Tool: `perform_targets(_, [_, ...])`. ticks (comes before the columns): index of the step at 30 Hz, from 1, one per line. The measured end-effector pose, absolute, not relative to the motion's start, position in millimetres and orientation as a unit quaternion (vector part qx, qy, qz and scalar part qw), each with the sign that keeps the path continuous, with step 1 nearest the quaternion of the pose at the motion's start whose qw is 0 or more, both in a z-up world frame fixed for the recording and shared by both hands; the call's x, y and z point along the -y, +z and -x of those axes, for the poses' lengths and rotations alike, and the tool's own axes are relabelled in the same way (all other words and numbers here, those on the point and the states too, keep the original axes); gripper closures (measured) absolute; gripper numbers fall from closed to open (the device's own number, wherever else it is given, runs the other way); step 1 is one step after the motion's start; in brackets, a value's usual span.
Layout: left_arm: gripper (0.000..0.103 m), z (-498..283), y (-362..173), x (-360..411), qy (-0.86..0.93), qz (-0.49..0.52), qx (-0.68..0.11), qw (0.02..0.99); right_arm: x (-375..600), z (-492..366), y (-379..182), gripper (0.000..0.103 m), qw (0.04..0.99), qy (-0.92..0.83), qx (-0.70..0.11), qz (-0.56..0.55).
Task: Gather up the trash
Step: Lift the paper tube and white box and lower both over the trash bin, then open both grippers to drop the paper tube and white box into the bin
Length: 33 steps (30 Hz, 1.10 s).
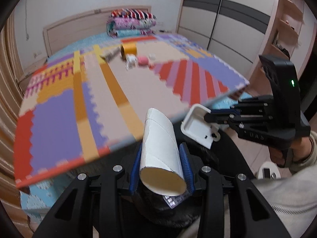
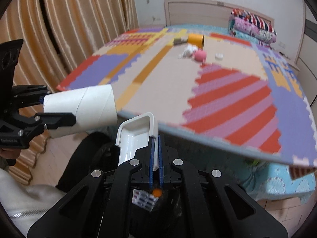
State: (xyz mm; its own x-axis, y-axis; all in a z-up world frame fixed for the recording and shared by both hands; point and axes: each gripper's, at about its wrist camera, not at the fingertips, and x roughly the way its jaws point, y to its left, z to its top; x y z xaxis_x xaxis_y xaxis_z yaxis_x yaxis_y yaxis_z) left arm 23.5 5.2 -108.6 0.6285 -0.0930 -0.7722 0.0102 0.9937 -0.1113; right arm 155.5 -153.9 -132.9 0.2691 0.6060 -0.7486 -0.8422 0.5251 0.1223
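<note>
My left gripper (image 1: 161,154) is shut on a white cardboard tube (image 1: 160,148), which stands up between its blue pads; the same tube (image 2: 83,110) shows at the left of the right wrist view. My right gripper (image 2: 155,154) is shut on the wall of a small white plastic tray (image 2: 134,136), seen also as the tray (image 1: 196,127) at the right of the left wrist view. Both hover over a dark bin (image 1: 174,212) holding a blister pack (image 2: 144,199). Far on the foam mat lie an orange tape roll (image 1: 128,49), crumpled white paper (image 1: 131,61), a pink object (image 1: 143,60) and a small white cap (image 2: 219,56).
A colourful foam puzzle mat (image 1: 122,91) covers the bed, its near edge just ahead of both grippers. Folded quilts (image 1: 131,22) sit by the headboard. Curtains (image 2: 59,29) hang on the left, wardrobe doors (image 1: 218,19) on the right. A person's pale sleeve (image 1: 287,194) is at the lower right.
</note>
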Motion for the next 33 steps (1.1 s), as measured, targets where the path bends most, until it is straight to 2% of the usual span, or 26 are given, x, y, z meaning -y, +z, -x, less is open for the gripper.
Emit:
perform_targets(19, [0.067, -47, -271, 16, -0.06, 0.057, -0.594, 0.8, 134, -148, -257, 0.098, 0.711, 0.428, -0.502, 0.245])
perform_targets(33, [0.066, -60, -313, 33, -0.08, 0.036, -0.634, 0.768, 116, -139, -300, 0.098, 0.681, 0.411, -0.522, 0.307])
